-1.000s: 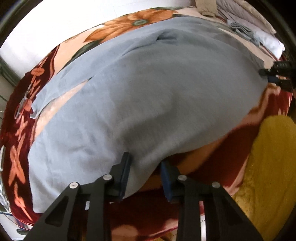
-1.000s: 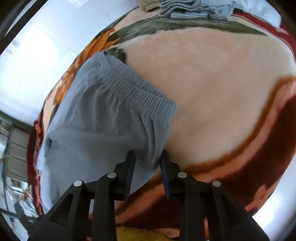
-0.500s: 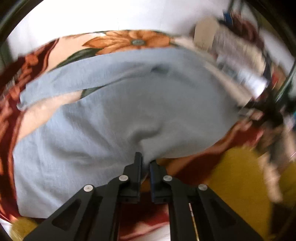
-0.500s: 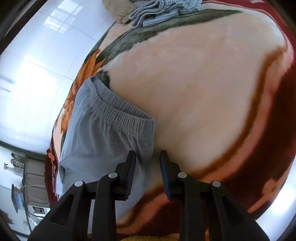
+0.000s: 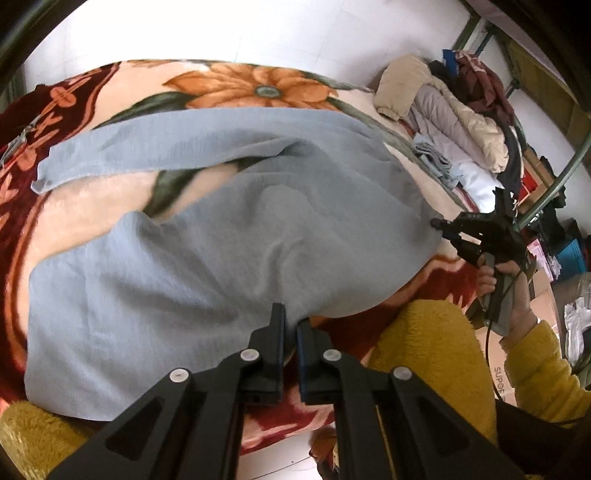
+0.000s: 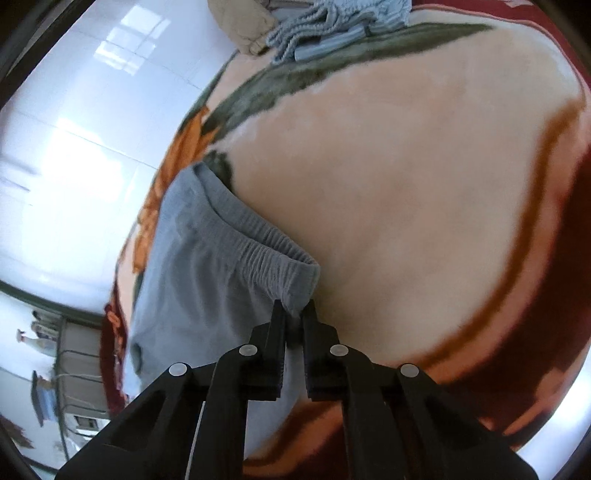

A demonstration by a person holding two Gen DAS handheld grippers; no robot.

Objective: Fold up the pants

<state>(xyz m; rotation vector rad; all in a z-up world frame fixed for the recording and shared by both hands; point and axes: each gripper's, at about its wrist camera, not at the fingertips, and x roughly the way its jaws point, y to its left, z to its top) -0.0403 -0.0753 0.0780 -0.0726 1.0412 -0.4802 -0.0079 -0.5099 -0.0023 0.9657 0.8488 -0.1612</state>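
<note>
grey pants (image 5: 229, 258) spread across a floral blanket (image 5: 255, 86) on the bed, one leg reaching toward 10 o'clock in the left wrist view, the other lying broad from 9 o'clock to centre, cloth rumpled between them. left gripper (image 5: 290, 325) at 6 o'clock, nearly closed, pinching the near edge of the pants between its fingers (image 5: 277, 332). yellow fleece (image 5: 424, 343) just beside it at 5 o'clock. further right, at 3 o'clock, right gripper (image 5: 445, 230) meeting the waist end of the pants, held by a hand (image 5: 513, 295) in a yellow sleeve (image 5: 535, 362). heap of clothes and bedding (image 5: 450, 110) piled at 2 o'clock against the wall. in the right wrist view, pants (image 6: 207, 277) running from centre down to 8 o'clock, gathered elastic waistband (image 6: 258, 240) crossing the middle; right gripper (image 6: 293, 317) at 6 o'clock narrowed onto the waistband corner, cloth caught between the fingers (image 6: 279, 328). peach and red blanket (image 6: 424, 203) filling the right side, striped folded cloth (image 6: 332, 26) at 12 o'clock.
</note>
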